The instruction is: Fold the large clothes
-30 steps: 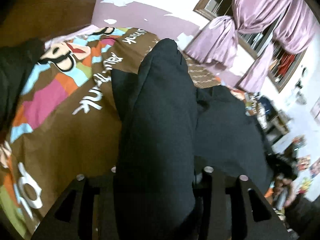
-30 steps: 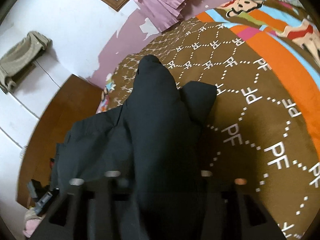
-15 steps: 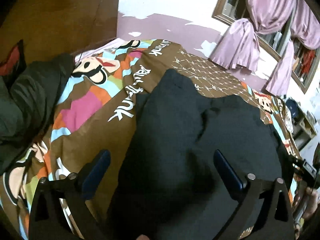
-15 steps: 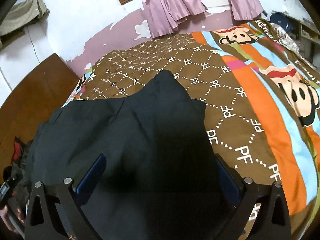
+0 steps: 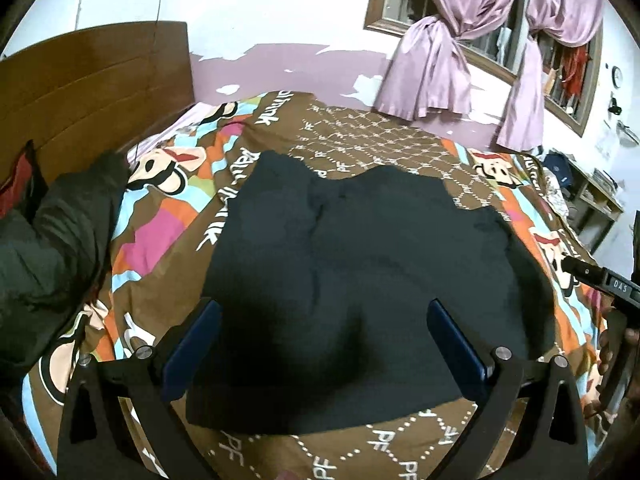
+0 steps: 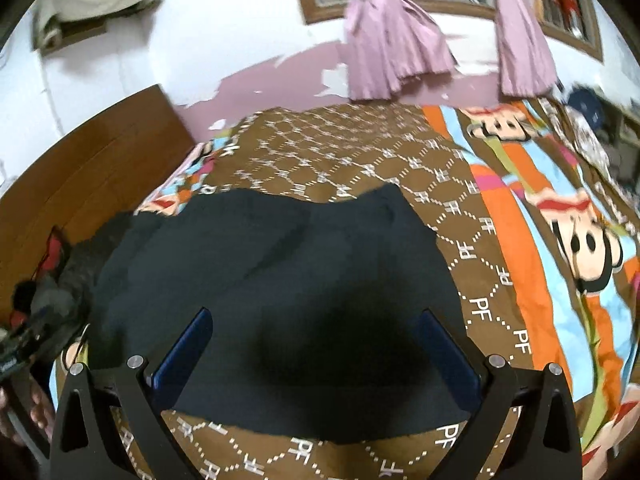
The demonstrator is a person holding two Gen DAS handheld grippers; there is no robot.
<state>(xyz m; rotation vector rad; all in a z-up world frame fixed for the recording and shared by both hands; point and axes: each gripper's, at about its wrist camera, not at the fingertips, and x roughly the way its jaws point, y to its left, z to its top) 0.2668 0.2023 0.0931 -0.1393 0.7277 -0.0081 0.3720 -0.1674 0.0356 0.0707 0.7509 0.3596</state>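
Observation:
A black garment [image 5: 360,272] lies folded and flat on the bed; it also shows in the right wrist view [image 6: 288,292]. My left gripper [image 5: 324,344] is open and empty, raised above the garment's near left part. My right gripper [image 6: 316,356] is open and empty above the garment's near right part. The right gripper's body [image 5: 604,280] shows at the right edge of the left wrist view.
The bed has a brown, orange and blue cartoon bedspread [image 6: 520,240]. A dark green jacket [image 5: 52,256] lies by the wooden headboard [image 5: 92,92]. Purple curtains [image 5: 432,64] hang on the far wall. A cluttered shelf [image 5: 592,196] stands at right.
Both grippers have opened and let go of the garment, then pulled up and back. The garment now lies flat on the bed.

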